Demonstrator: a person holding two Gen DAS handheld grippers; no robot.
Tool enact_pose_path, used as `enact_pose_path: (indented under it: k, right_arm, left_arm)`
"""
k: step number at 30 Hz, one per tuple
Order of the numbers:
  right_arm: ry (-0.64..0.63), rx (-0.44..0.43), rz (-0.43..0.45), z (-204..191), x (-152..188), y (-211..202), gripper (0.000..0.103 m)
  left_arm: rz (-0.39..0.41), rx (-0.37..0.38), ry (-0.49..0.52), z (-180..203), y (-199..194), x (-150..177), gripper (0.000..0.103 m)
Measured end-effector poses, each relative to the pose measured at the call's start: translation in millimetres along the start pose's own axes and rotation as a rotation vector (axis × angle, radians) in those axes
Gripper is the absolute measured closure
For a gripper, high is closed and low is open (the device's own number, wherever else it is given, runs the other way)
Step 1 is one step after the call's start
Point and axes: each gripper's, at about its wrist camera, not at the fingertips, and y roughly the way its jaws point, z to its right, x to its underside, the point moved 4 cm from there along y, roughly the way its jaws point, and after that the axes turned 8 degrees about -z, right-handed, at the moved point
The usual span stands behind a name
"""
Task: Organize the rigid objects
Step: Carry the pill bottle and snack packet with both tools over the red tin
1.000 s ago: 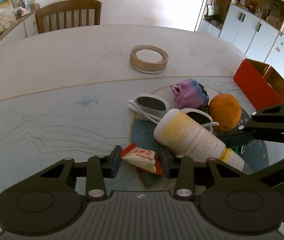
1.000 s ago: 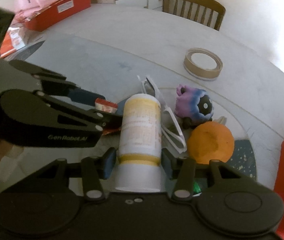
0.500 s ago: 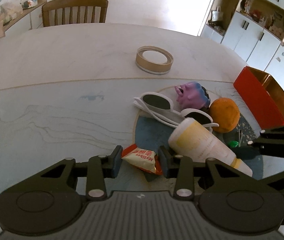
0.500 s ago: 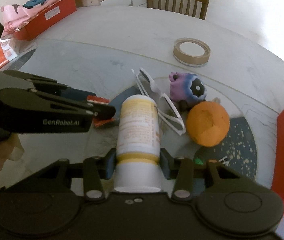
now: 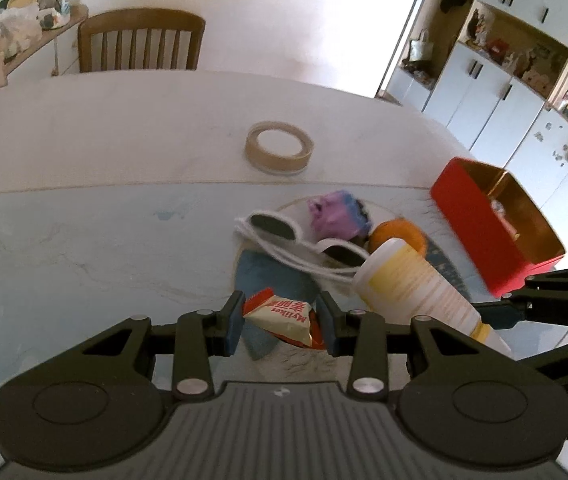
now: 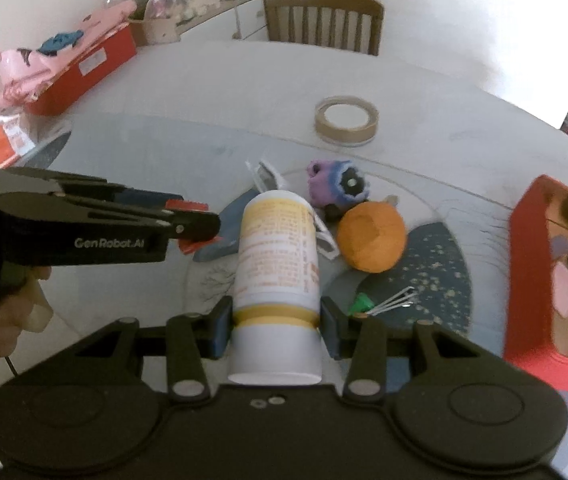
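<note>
1. Broadly, the pale table (image 5: 83, 152) takes up most of both views, with a wooden chair (image 5: 139, 40) at its far edge and a dark blue speckled mat (image 6: 424, 264) under the pile of objects.
2. At the right side sits the open red box (image 5: 496, 236); in the right wrist view some pinkish items lie inside it, too blurred to name.
3. The right gripper (image 6: 275, 320) has its two fingers closed against the lower band of a white and yellow bottle (image 6: 275, 256), which lies along the fingers, lifted above the mat, its far end pointing at the pile.
4. The left gripper (image 5: 281, 320) has its fingers narrowed onto a red and white snack packet (image 5: 284, 316), which sits between the pads; whether both pads press it I cannot tell for certain, but the packet appears held clear of the table.
5. A roll of brown tape (image 5: 277, 152) lies flat on the table, well apart from the pile, toward the chair.
6. An orange ball (image 6: 372, 240) rests on the mat, just beside the bottle.
7. White sunglasses (image 5: 284, 232) lie beside the ball, partly behind the bottle.
8. A purple and blue toy (image 6: 336, 184) sits touching the ball's far side.
9. A small green piece with thin metal pins (image 6: 380, 304) lies on the mat near the right gripper.
</note>
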Motion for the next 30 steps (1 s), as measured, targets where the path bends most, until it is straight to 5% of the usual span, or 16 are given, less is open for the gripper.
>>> enact_pose_path:
  k: [15, 30]
  right_arm:
    - [0.176, 0.051, 0.121, 63.7, 13.1, -67.8, 0.059]
    - [0.245, 0.116, 0.152, 158.3, 34.5, -89.2, 0.059]
  left_arm:
    - [0.084, 0.074, 0.129, 71.6, -31.7, -32.5, 0.065]
    - [0.095, 0.097, 0.251, 176.5, -5.7, -61.2, 0.065]
